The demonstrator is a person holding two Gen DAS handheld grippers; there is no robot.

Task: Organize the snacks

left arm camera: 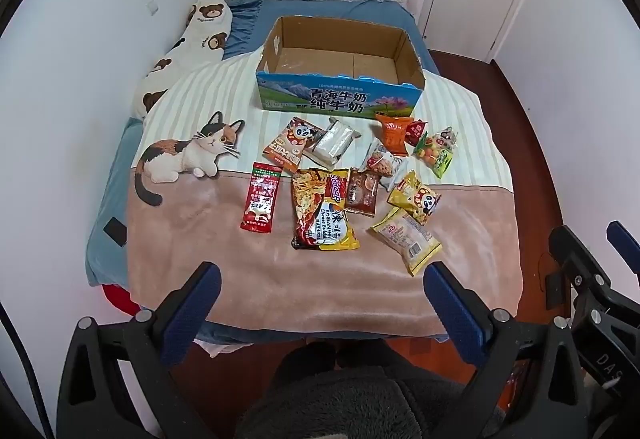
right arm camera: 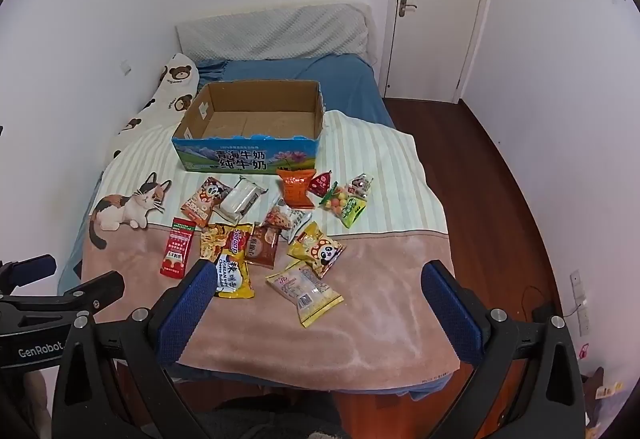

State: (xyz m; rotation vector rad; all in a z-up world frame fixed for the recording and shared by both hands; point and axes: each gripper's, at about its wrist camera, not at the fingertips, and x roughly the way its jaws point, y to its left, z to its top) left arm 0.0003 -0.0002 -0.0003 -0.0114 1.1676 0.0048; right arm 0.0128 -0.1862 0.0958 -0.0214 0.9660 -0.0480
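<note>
Several snack packets lie scattered on a blanket on the bed: a red sachet (left arm camera: 261, 198), a big noodle pack (left arm camera: 322, 214), a yellow panda bag (left arm camera: 414, 197), a pale yellow packet (left arm camera: 407, 240) and an orange bag (left arm camera: 394, 132). Behind them stands an empty cardboard box (left arm camera: 340, 95) with a blue printed front, also seen as the box (right arm camera: 248, 155) in the right wrist view. My left gripper (left arm camera: 322, 279) hovers open above the blanket's near edge, holding nothing. My right gripper (right arm camera: 318, 277) is open too, over the near packets, touching none.
The blanket (left arm camera: 200, 223) with a cat print covers the bed's near half. A bear-print pillow (left arm camera: 188, 47) lies along the left wall. A dark phone-like slab (left arm camera: 115, 232) rests at the bed's left edge. Wooden floor (right arm camera: 500, 179) and a door (right arm camera: 436, 7) are to the right.
</note>
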